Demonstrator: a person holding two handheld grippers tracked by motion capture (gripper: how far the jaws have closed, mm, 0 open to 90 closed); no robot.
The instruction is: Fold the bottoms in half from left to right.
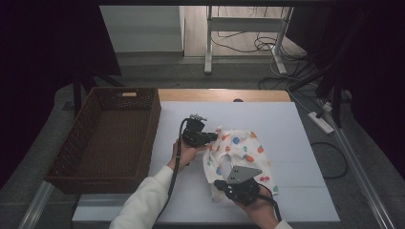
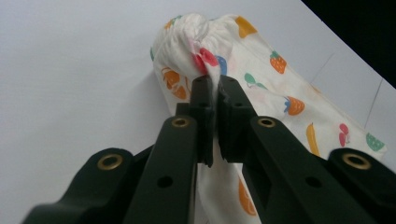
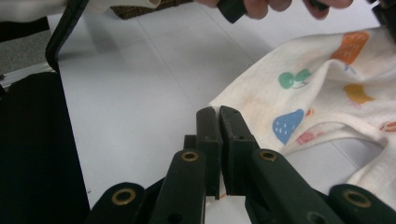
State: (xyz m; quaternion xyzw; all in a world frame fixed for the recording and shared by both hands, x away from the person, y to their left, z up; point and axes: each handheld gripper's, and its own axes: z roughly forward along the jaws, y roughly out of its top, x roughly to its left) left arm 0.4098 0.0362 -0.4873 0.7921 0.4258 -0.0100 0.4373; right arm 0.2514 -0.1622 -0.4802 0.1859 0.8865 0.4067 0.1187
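A cream cloth [image 1: 244, 149] printed with coloured fruit lies bunched on the white table top [image 1: 267, 114]. My left gripper [image 1: 213, 138] is at the cloth's upper left edge, shut on a gathered fold of it. In the left gripper view the fabric [image 2: 280, 93] runs between the closed jaws of the left gripper [image 2: 214, 86] and bunches just beyond them. My right gripper [image 1: 218, 183] is at the cloth's near left corner. In the right gripper view the right gripper [image 3: 217, 114] is shut on the corner of the cloth [image 3: 317, 93], which spreads off to the right.
A brown woven basket [image 1: 154, 129] stands empty at the table's left side, close to the left hand. On the floor to the right lie a power strip [image 1: 321, 121] and cables. White desk legs [image 1: 208, 43] stand beyond the table's far edge.
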